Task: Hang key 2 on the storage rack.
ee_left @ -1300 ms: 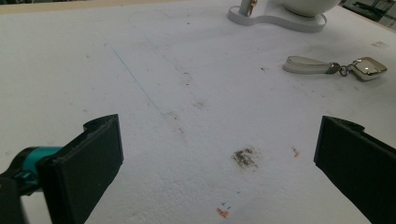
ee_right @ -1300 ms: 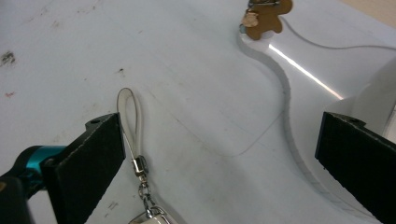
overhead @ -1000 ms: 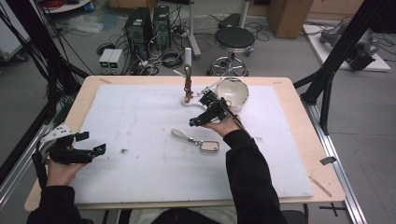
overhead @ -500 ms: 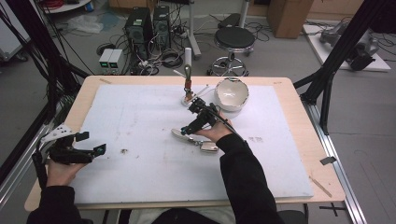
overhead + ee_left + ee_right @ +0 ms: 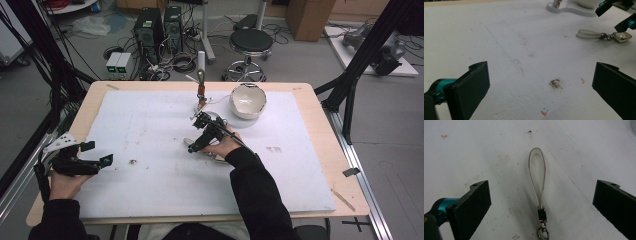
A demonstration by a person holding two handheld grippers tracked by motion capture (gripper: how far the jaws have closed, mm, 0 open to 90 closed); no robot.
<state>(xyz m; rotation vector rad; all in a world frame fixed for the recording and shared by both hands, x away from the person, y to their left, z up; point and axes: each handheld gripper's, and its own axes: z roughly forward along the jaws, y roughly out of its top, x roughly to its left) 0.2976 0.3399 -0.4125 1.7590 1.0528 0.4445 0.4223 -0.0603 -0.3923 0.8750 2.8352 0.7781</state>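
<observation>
**A:** Black jaws on the right gripper (image 5: 192,148) are spread wide, hanging right over the keychain strap (image 5: 537,176), nothing pinched yet. In the right gripper view the white loop lies flat on the white mat (image 5: 150,175) between the two jaws, its dark metal clasp (image 5: 541,215) nearest the camera and a little ring below that.

**B:** So where's that on the table?

**A:** Roughly the middle, a bit right. Farther back there's a small stand with a hook (image 5: 201,90), and a white bowl (image 5: 247,100) just right of it.

**B:** And the left gripper (image 5: 107,160)?

**A:** Parked at the near left edge, jaws apart too, holding nothing. Its camera catches the strap and a silver tag (image 5: 622,36) far off to the right.

**B:** Progress?

**A:** I'd say early. Approach looks lined up, but the grab isn't made and the strap hasn't left the mat. My guess is it goes on that hook, so basically everything's still left.
</observation>
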